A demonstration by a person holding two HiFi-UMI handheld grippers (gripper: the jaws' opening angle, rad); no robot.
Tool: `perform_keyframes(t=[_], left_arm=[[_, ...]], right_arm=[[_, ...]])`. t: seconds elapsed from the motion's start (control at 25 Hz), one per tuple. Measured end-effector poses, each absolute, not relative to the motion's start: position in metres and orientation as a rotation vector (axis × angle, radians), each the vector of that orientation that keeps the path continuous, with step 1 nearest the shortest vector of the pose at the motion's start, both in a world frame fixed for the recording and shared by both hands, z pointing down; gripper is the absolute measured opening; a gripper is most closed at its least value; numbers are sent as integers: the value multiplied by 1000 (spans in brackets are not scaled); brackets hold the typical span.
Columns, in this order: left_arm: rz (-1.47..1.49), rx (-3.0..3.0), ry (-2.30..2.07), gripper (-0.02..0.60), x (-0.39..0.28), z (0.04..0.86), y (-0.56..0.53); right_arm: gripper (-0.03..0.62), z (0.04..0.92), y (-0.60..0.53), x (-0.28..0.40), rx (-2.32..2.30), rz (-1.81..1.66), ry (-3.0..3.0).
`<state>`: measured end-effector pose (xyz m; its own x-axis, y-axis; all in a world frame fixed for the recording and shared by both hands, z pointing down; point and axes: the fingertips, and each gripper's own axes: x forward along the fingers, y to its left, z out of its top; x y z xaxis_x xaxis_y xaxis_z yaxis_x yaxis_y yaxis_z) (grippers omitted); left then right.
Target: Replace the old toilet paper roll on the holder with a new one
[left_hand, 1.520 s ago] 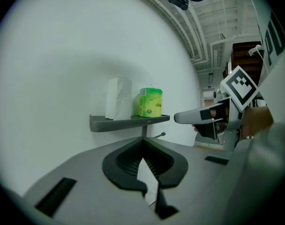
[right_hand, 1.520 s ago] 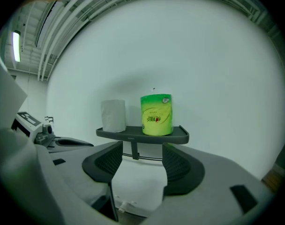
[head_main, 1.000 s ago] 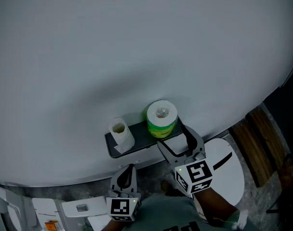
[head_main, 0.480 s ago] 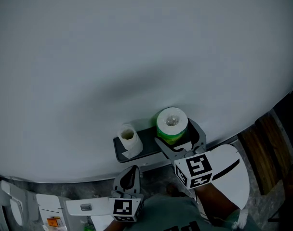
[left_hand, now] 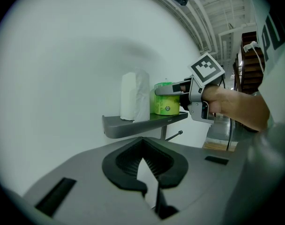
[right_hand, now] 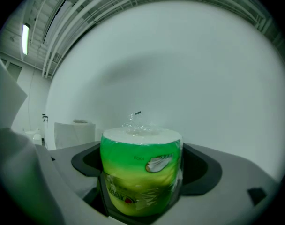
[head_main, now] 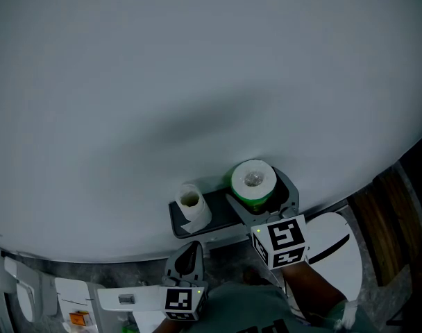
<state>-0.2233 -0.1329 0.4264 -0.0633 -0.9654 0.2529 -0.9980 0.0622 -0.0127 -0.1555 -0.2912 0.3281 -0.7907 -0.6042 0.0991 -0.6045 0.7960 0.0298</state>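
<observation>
New green-wrapped roll [head_main: 252,181] stood upright at the right end of the wall shelf [head_main: 221,208], flanked untouched by the right tongs [head_main: 261,194], just opened wide, old roll [head_main: 192,207] stood left of it, left tongs [head_main: 185,257] held closed and empty, nearer.

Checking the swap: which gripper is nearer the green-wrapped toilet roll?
Right. The right gripper, jaws just opened, surrounds the green-wrapped toilet roll on the shelf; the left gripper hangs lower, apart.
</observation>
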Motion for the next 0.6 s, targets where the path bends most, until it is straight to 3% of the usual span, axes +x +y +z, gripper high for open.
perform_keyframes(t=[0.6], left_arm=[[291,2044,-2106,5,-217,431,-133]], right_arm=[[463,303,-290,-130,1046,135,-2989]])
